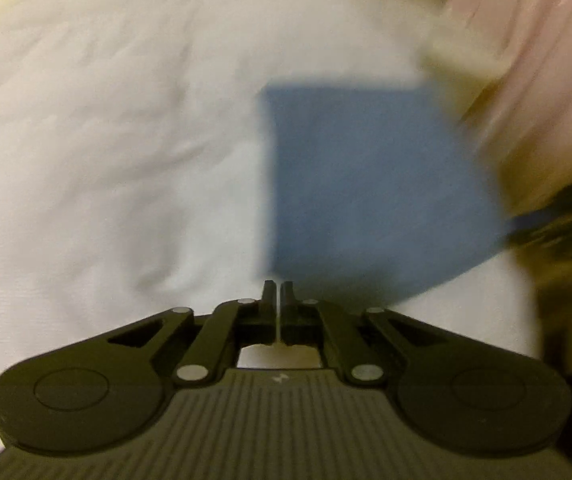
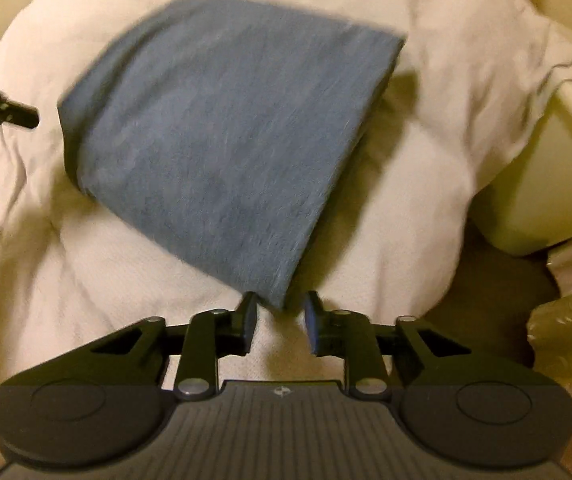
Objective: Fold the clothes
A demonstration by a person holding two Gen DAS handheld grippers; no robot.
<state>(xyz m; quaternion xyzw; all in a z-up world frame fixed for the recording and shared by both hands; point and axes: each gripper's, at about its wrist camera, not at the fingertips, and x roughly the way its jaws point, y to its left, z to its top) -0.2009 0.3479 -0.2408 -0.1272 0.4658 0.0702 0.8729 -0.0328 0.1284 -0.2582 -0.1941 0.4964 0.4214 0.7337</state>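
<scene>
- Just ahead of my right gripper [image 2: 279, 316], fingers parted around its near corner, the blue cloth [image 2: 221, 136] lies folded, running away leftward.
- My left gripper [image 1: 278, 292], pinched together and empty, sits beside that cloth's left edge.

One blue folded cloth [image 2: 221, 136] on one white quilt [image 2: 426, 184] — a single piece, no second garment in sight. Two grippers: the left gripper [image 1: 277, 286] and the right gripper [image 2: 279, 312], two fingers each. One cream box-like object [image 2: 546, 184] at the quilt's edge — crinkled plastic wrap [image 2: 570, 312] beside it, pieces uncountable.
</scene>
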